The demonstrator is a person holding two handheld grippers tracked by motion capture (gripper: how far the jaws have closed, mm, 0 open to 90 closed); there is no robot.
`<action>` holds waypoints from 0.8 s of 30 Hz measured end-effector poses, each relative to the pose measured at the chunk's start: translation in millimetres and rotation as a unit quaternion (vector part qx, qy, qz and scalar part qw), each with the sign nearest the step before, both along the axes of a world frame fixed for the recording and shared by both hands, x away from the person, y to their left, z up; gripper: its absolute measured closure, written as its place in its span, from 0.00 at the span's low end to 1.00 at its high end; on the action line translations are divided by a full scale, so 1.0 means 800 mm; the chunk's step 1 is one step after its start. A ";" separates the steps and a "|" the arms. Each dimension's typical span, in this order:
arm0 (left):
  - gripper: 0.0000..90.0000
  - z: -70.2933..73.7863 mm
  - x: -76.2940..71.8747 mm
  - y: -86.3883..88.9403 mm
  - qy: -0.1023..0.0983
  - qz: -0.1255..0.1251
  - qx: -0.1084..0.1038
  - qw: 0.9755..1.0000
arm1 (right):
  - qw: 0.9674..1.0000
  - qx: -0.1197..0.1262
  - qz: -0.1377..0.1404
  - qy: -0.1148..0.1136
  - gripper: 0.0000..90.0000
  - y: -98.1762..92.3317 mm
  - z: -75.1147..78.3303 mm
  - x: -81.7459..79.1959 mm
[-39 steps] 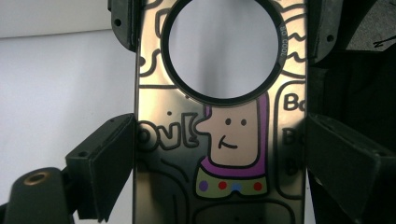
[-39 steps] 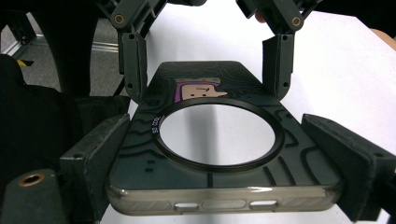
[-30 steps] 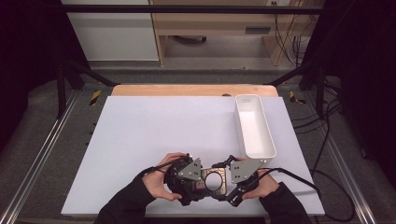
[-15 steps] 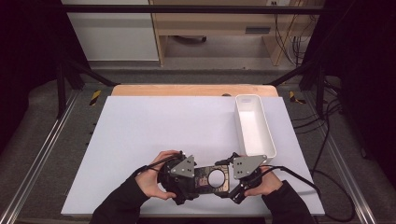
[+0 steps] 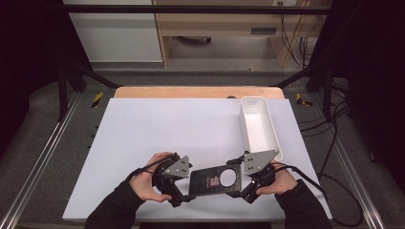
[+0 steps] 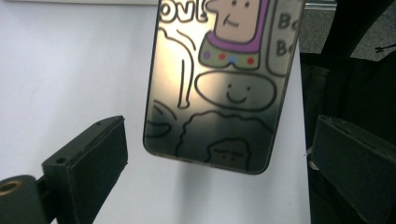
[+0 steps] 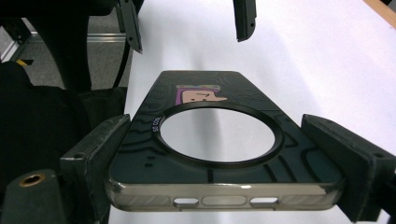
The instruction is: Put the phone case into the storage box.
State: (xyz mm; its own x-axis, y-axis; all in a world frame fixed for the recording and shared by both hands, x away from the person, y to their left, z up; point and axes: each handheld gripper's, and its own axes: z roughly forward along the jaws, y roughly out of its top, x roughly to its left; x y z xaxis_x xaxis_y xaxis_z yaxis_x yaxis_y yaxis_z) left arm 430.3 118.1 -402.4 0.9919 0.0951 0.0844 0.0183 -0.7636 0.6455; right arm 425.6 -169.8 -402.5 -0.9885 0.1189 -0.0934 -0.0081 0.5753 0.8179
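1. A dark, see-through phone case with a cartoon drawing and a round black ring (image 5: 215,180) lies flat near the front edge of the white table top (image 5: 157,129), between the person's two hands.
2. The right gripper (image 5: 243,183) has its two black jaws on either side of the case's near end; in the right gripper view the case (image 7: 219,154) sits between the pads. The left pad looks pressed to its edge, the right pad close against the corner, so it seems clamped on the case, though I cannot be sure of the right contact.
3. The left gripper (image 5: 184,188) is at the case's other end with its jaws spread wide; in the left gripper view the case (image 6: 219,84) lies ahead of the open pads, touching neither.
4. A long white plastic bin (image 5: 260,126) stands on the table's right side, just beyond the right hand (image 5: 277,181), apart from the case.
5. The left hand (image 5: 145,183) grips its tool from the left.
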 end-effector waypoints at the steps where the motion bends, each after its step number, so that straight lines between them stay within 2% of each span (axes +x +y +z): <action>1: 0.04 -0.001 0.000 0.001 0.000 0.000 0.000 1.000 | 1.000 -0.006 0.000 0.002 0.13 0.000 0.004 0.001; 11: 0.04 -0.002 0.004 0.000 0.009 -0.001 0.014 1.000 | 0.999 -0.051 0.005 0.005 0.13 0.003 0.031 0.005; 24: 0.04 -0.006 0.008 -0.011 0.024 -0.012 0.046 0.999 | 0.995 -0.094 0.018 0.017 0.13 0.020 0.051 0.011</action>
